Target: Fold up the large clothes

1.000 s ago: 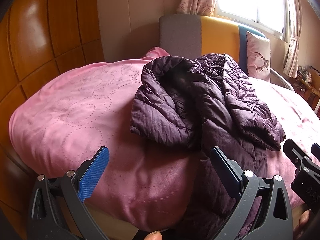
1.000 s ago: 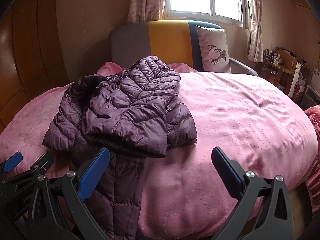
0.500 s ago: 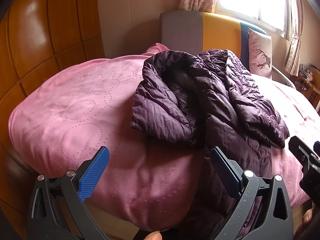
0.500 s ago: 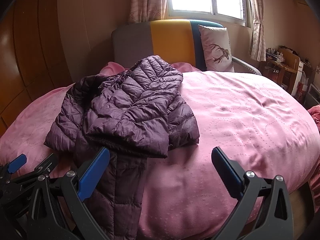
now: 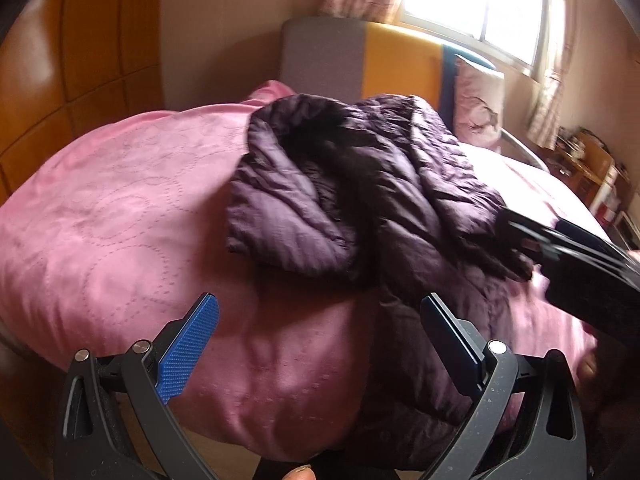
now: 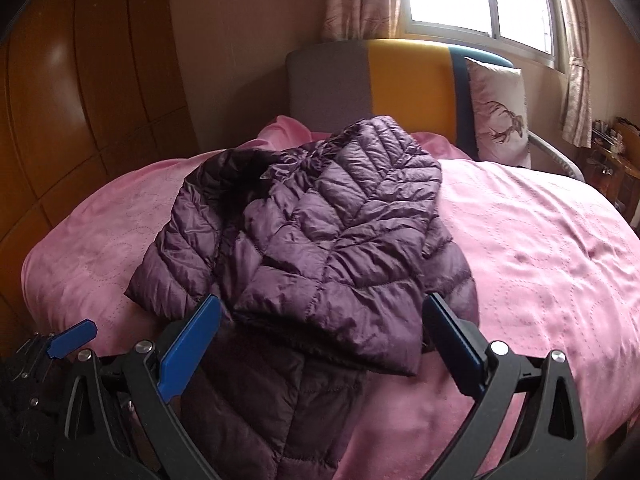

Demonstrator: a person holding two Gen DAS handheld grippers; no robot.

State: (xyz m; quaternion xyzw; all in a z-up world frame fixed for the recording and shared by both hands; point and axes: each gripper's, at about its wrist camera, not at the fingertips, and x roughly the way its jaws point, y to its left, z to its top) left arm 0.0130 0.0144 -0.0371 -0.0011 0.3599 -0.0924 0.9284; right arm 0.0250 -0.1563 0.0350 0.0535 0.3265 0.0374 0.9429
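A dark purple quilted jacket (image 6: 320, 240) lies crumpled on the pink bed (image 6: 540, 248), with one part hanging over the near edge. My right gripper (image 6: 322, 338) is open just above the jacket's near folded edge, its blue pads on either side of the fabric and nothing held. My left gripper (image 5: 320, 340) is open over the bed's near edge, left of the hanging part of the jacket (image 5: 360, 208). The right gripper (image 5: 532, 232) shows blurred at the right of the left wrist view. One blue pad (image 6: 74, 336) of the left gripper appears low on the left of the right wrist view.
A wooden wardrobe (image 6: 80, 120) stands close on the left. A grey, yellow and blue headboard (image 6: 408, 84) and a deer-print pillow (image 6: 500, 116) are at the far end under a window. A cluttered desk (image 6: 612, 148) is at the far right.
The right gripper has moved left and closer, so the jacket's folded edge now lies between its fingers. The left view has shifted and blurred, and the right gripper reaches further into it.
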